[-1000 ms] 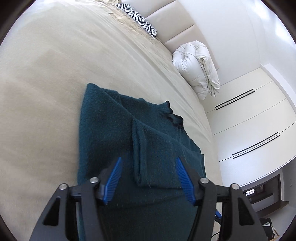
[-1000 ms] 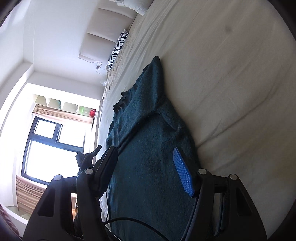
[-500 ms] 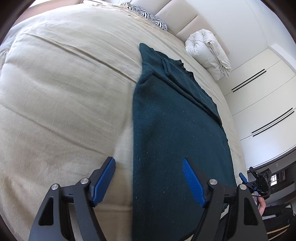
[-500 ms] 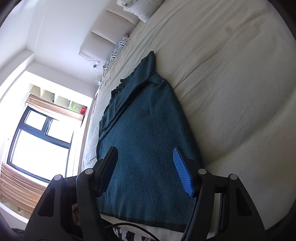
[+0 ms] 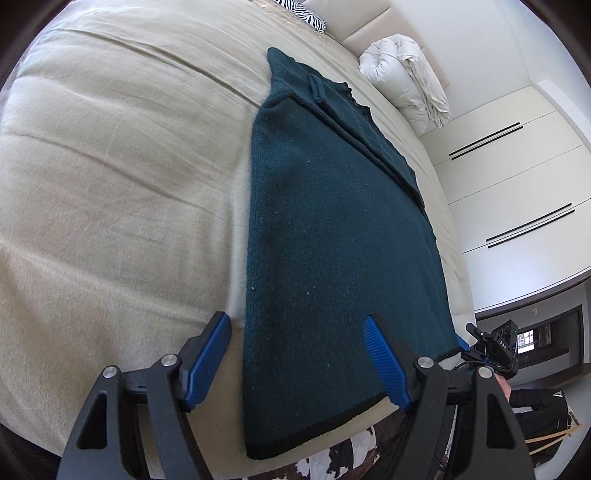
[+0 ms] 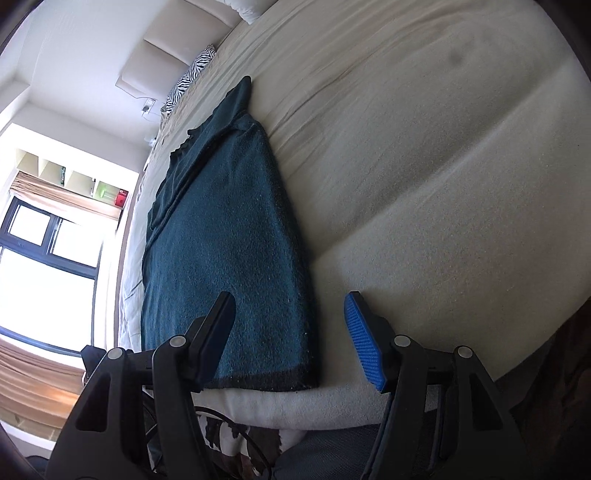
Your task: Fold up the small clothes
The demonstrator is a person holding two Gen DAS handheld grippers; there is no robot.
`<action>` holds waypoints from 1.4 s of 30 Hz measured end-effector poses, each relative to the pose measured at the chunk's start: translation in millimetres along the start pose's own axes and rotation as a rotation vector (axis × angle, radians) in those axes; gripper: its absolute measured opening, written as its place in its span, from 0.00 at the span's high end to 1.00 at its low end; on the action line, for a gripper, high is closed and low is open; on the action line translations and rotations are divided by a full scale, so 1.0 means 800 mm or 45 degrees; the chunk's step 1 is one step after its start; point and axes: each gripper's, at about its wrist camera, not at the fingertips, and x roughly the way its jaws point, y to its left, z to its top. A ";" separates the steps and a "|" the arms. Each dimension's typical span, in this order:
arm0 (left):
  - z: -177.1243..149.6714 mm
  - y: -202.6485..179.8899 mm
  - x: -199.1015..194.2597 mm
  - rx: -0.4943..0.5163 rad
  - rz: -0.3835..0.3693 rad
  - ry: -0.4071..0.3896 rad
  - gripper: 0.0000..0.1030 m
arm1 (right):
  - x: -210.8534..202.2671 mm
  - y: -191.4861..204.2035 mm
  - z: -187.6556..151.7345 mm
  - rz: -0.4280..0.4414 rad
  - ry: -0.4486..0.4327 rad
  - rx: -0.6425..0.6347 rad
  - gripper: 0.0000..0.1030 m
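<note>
The dark teal sweater (image 5: 332,236) lies flat on the beige bed (image 5: 110,166), already narrowed into a long strip with its sleeves turned in over the body. Its long axis runs straight away from both sets of fingers: the dark-banded hem (image 5: 317,428) sits nearest, at the bed's near edge, and the collar end lies far ahead toward the headboard.

The left gripper (image 5: 297,360) hovers just above the hem's left corner — its left finger is out over bare bedcover, its right finger over the cloth, so the sweater's left side edge runs up between them. The right gripper (image 6: 290,338) mirrors this at the other corner: its left finger is over the knit, its blue-padded right finger over bare bed, with the sweater's (image 6: 221,236) right side edge and hem corner between the two. Both grippers have their jaws spread wide and hold nothing.

Neither hand looks clearly nearer; each seems about equally close to its own corner. The move this appears to set up is a pinch on the two hem corners, followed by a carry forward along the long axis toward the collar. Each corner lies ahead of and slightly below the fingertips, so a short dip forward would likely reach it.

Beyond the sweater, a zebra-print pillow (image 5: 303,13) and a rolled white duvet (image 5: 406,81) rest far ahead at the head of the bed.
</note>
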 end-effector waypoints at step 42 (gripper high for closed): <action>-0.031 0.022 -0.001 -0.113 0.008 0.170 0.74 | 0.028 0.014 -0.005 -0.006 0.228 -0.045 0.80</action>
